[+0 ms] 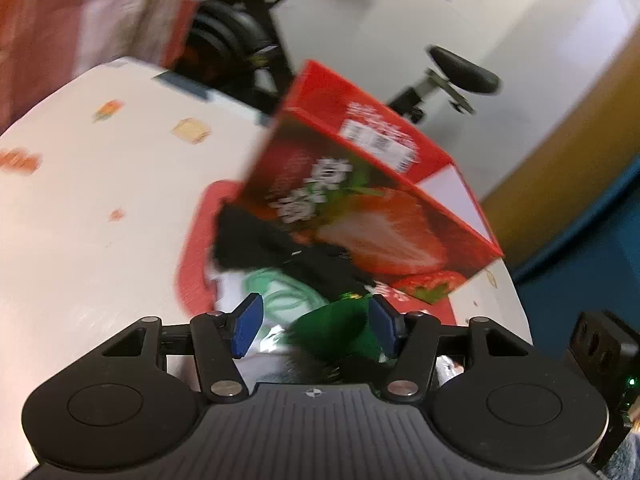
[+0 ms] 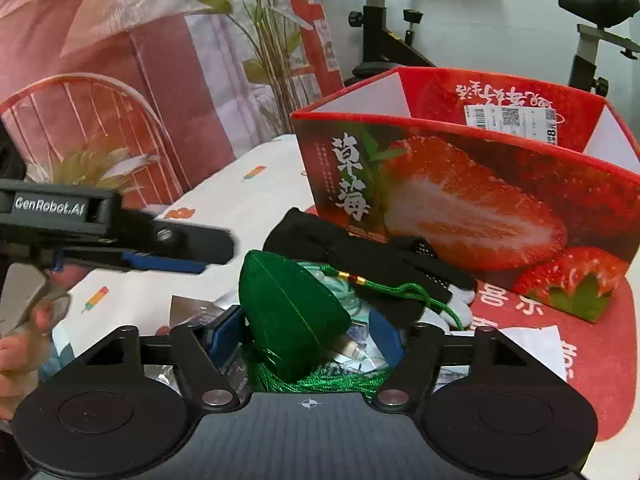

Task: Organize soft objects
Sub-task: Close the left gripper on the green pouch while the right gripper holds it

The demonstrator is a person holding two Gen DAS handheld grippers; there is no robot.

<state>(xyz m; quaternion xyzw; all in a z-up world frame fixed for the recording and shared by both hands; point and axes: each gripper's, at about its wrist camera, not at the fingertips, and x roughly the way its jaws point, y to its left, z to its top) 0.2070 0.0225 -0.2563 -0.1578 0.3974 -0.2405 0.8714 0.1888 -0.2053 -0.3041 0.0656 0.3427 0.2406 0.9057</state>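
A green leaf-shaped pouch (image 2: 288,312) with a tassel and cord lies on a heap of soft things on a red mat (image 2: 600,340). My right gripper (image 2: 304,332) is open around it, with a gap at the right pad. A black cloth piece (image 2: 360,256) with white tips and a teal corded item (image 2: 344,292) lie behind the pouch. Behind them stands an open red strawberry box (image 2: 480,200). My left gripper (image 2: 212,256) reaches in from the left, apart from the pouch. In the blurred left wrist view, the left gripper (image 1: 316,320) is open, with the pouch (image 1: 332,332) by its right pad.
The table (image 2: 248,196) has a white printed cloth. Silver foil packets (image 2: 192,312) and a white paper (image 2: 536,340) lie near the heap. A red chair (image 2: 80,100) and a plant (image 2: 264,40) stand at the far left, an exercise bike (image 2: 384,40) behind. A person's hand (image 2: 16,352) shows at the left edge.
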